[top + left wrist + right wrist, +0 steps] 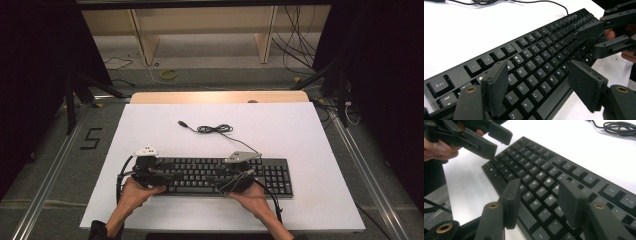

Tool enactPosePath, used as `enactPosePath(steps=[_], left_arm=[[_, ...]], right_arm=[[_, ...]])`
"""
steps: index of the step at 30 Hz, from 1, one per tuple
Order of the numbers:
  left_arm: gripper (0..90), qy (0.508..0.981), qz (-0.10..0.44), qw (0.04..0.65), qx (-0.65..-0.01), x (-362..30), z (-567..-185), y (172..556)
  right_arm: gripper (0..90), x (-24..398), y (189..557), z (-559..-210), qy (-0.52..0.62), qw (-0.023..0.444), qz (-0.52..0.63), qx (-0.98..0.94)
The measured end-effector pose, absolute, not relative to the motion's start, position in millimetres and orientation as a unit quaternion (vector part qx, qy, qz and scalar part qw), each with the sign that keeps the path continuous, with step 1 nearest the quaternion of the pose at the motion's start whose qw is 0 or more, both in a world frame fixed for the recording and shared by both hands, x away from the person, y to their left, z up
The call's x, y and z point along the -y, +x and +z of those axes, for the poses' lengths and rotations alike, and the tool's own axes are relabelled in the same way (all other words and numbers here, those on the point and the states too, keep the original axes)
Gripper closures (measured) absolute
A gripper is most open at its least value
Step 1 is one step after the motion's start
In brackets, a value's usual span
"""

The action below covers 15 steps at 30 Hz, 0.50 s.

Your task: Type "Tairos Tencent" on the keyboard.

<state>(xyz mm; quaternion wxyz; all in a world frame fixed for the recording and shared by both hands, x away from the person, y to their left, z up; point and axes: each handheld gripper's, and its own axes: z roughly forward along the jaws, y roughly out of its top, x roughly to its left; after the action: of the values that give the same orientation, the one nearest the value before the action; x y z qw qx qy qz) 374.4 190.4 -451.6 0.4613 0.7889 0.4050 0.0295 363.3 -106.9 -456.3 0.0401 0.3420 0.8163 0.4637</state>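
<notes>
A black keyboard (220, 175) lies along the near part of the white board (300, 135). Its cable runs back to a loose coil (215, 129) with a USB plug (183, 123) at the end. My left gripper (167, 176) hovers over the keyboard's left end, open, with letter keys (541, 50) below its spread pads (537, 72). My right gripper (215, 179) is over the middle keys, pointing toward the left one, and is also open (539, 186) with nothing pressed between the pads. Each gripper view shows the other gripper farther off, the right gripper (591, 41) and the left gripper (492, 143).
A wooden table edge (220, 96) sits behind the board. Beyond it stand a wooden shelf frame (145, 35) and loose floor cables (295, 45). Metal rails (360, 165) run along both sides, with dark curtains beyond. Bare white surface lies behind and right of the keyboard.
</notes>
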Motion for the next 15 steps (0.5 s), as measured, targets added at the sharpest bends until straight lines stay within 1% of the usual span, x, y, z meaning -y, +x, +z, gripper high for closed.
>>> enactPosePath(steps=[3,10,15], left_arm=[[32.5,0.790,0.030,0.461,-0.403,-187.8,-452.1,376.1],[38.7,0.797,0.024,0.451,-0.402,-178.8,-456.2,383.0],[47.5,0.804,0.017,0.439,-0.400,-172.1,-458.5,387.7]], right_arm=[[50.6,112.1,361.2,-454.8,0.345,0.041,0.470,-0.811],[45.6,125.4,355.7,-453.7,0.350,0.048,0.478,-0.804],[43.2,132.9,352.7,-453.5,0.353,0.051,0.482,-0.801]])
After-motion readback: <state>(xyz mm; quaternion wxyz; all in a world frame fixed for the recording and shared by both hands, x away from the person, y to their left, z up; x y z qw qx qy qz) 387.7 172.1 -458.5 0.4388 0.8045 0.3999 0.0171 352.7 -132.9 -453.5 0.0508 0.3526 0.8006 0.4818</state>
